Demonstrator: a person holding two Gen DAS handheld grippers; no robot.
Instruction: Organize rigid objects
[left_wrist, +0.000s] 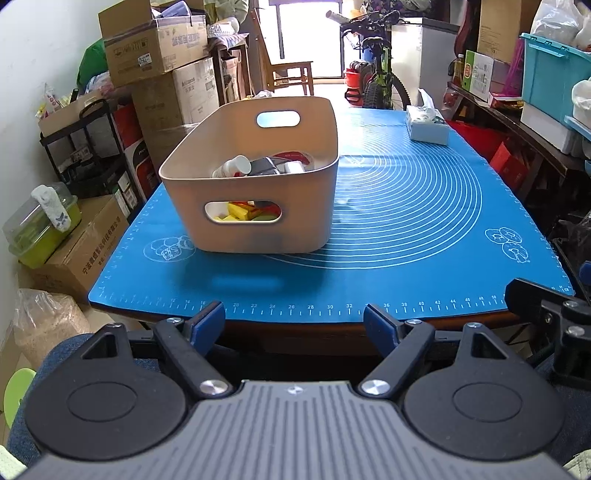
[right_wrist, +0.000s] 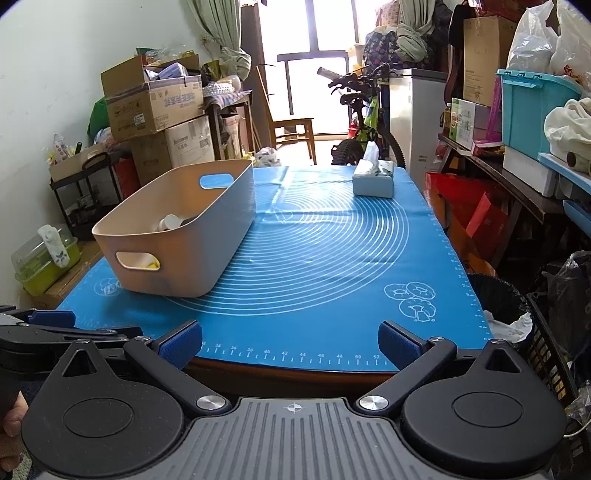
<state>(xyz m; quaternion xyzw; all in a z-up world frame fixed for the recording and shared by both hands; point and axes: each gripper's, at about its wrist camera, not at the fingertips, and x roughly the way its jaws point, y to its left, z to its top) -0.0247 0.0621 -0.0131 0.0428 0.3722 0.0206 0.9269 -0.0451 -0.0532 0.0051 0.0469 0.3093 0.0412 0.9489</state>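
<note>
A beige plastic bin (left_wrist: 236, 221) (right_wrist: 192, 251) with cut-out handles stands on the left part of the blue mat (left_wrist: 424, 236) (right_wrist: 332, 266). Inside it lie a white bottle (left_wrist: 232, 166) (right_wrist: 170, 222), dark and red-white items, and yellow pieces visible through the near handle hole. My left gripper (left_wrist: 294, 325) hangs open at the table's near edge, in front of the bin, with nothing between its blue pads. My right gripper (right_wrist: 291, 345) is also open and empty at the near edge, right of the bin. Part of the right gripper shows at the left wrist view's right edge.
A tissue box (left_wrist: 426, 125) (right_wrist: 373, 181) sits at the mat's far right. Cardboard boxes (left_wrist: 155, 44) and a black cart (left_wrist: 92, 147) crowd the left side; shelves with a teal crate (right_wrist: 532, 107) line the right. A bicycle (left_wrist: 373, 74) stands beyond the table.
</note>
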